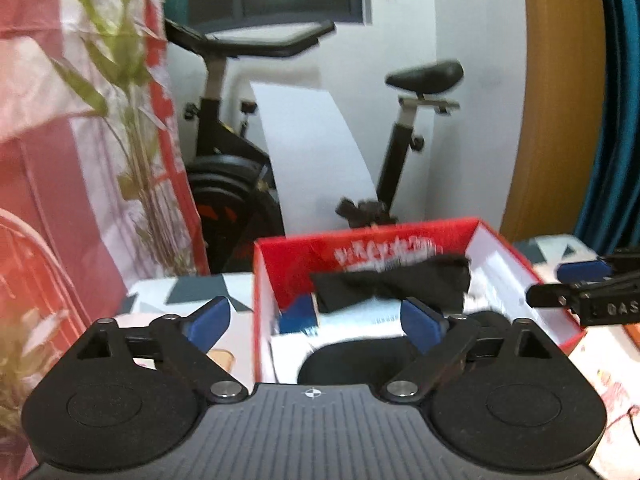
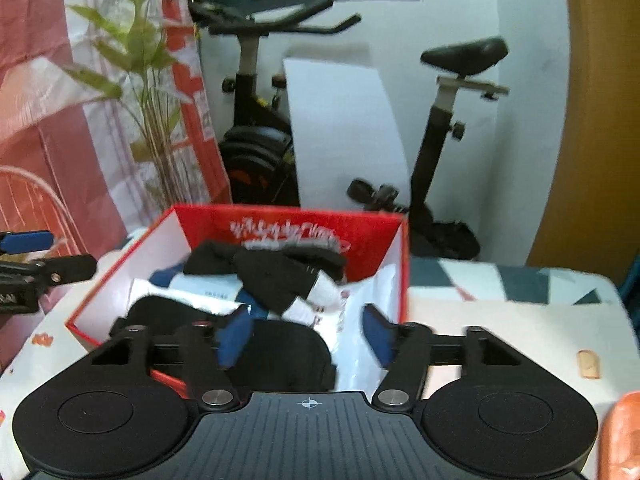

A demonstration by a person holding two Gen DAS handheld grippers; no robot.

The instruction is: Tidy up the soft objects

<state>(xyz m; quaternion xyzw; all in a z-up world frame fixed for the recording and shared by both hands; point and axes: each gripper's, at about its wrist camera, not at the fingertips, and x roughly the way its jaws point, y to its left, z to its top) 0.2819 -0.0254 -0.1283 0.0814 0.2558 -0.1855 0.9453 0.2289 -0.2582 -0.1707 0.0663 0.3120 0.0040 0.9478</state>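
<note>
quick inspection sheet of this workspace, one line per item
surface: table under a white cloth with grey triangles and small printed pictures
job's things: open red box on the table, holding black, white and blue soft items; a black cloth, blurred, over the pile
clutter: an orange thing at the table's near right edge, too cut off to name
grippers: left gripper open, nothing pinched; right gripper open above the box's near end, nothing pinched
cables: a thin dark cord at the right edge of the left wrist view
surroundings: exercise bike, green plant, red and white sheet, wooden door
</note>
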